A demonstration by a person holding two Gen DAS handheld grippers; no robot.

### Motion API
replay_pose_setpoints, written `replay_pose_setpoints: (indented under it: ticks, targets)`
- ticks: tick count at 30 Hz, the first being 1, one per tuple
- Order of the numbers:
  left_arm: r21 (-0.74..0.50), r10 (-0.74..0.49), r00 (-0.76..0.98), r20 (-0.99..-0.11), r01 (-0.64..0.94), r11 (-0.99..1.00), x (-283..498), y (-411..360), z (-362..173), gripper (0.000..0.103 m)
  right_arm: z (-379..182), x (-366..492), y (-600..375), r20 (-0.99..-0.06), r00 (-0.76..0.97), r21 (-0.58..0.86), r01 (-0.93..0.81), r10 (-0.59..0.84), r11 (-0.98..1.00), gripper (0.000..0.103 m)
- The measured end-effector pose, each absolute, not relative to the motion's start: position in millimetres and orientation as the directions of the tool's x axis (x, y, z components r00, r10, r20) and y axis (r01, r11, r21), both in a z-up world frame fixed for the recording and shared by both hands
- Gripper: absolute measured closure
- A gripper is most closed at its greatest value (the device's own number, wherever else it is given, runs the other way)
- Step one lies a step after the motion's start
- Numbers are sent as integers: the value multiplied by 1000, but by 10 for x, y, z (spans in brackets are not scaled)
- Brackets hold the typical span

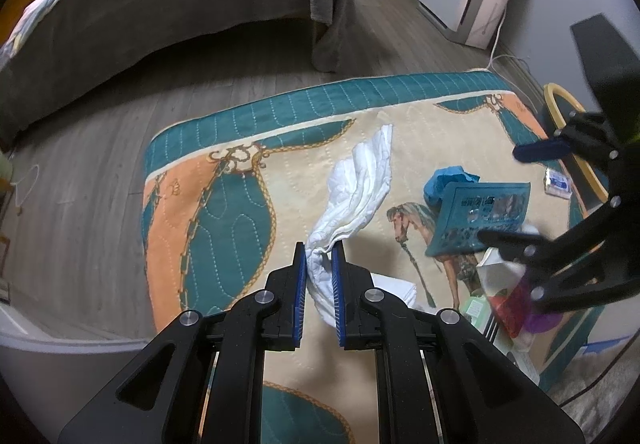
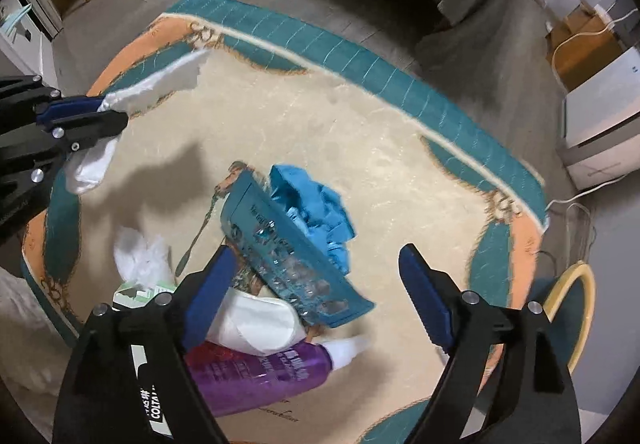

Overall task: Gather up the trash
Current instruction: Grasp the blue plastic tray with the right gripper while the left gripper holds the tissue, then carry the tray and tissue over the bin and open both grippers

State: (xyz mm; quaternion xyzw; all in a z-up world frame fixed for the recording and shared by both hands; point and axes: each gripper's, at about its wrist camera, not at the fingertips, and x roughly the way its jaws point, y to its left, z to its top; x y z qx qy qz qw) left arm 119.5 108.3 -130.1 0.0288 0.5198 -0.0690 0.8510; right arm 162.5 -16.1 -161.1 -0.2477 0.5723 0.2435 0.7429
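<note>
Left claw (image 1: 319,280) pinches the white bag (image 1: 356,184) to keep it ready; right claw (image 2: 316,284) gapes empty over the teal packet (image 2: 288,244) below, poised to grab.

Bare rug (image 2: 320,132) beyond the teal packet (image 2: 288,248); trash crowds nearer.

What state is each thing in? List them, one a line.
left gripper: shut on the white bag
white bag: hanging bunched from the fingers
right gripper: open, above the litter
teal packet: loose, tilted on the pile
purple bottle: lying on its side
blue wad: crumpled on the rug
</note>
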Motion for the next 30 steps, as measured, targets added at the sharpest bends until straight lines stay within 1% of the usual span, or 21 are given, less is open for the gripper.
replay_pose_setpoints:
  ticks: [1,4,5,6,7,8,9,11,12,13,14,22,26,30]
  targets:
    - [-23,-88,452,-888,148,989,1193,1083,-1297,90,-1637,1608,-162,-976,202,-76,-656,78,751,21]
    - [-22,-89,457,-885,150,988,1189,1079,-1281,90,-1607,1558,-166,-981,169,-47,-678,93,733,32]
    - [-22,-89,460,-884,148,989,1190,1078,-1270,90,-1566,1543,-171,-980,170,-41,-683,104,729,39]
    - [-26,-90,461,-883,145,989,1191,1082,-1263,90,-1520,1532,-182,-978,170,-29,-686,122,727,48]
    - [-31,-94,463,-882,142,989,1194,1087,-1258,90,-1500,1528,-191,-977,169,-23,-684,128,729,54]
    - [-32,-94,463,-881,140,990,1197,1083,-1253,90,-1503,1527,-197,-978,165,-23,-683,124,730,68]
    - [-31,-94,464,-881,141,990,1197,1077,-1250,90,-1516,1521,-194,-979,163,-25,-685,119,728,74]
    - [-30,-94,464,-881,145,989,1199,1057,-1244,90,-1537,1489,-171,-980,166,-40,-701,108,712,76]
    - [-29,-95,464,-881,147,989,1196,1048,-1240,90,-1528,1462,-155,-980,172,-50,-713,105,700,80]
    - [-29,-96,465,-880,149,988,1190,1039,-1233,90,-1510,1444,-145,-979,176,-53,-719,107,693,91]
    - [-26,-95,468,-879,152,988,1183,1031,-1225,90,-1488,1408,-116,-977,182,-57,-716,108,696,95]
    - [-11,-98,531,-842,165,986,1160,939,-990,90,-1087,1338,-306,-950,245,-30,-683,191,729,95]
    - [-11,-113,559,-821,181,983,1150,820,-852,90,-852,1292,-514,-930,291,-15,-639,223,769,95]
    - [0,-122,580,-805,206,978,1140,656,-741,90,-704,1303,-746,-914,346,-36,-590,212,807,95]
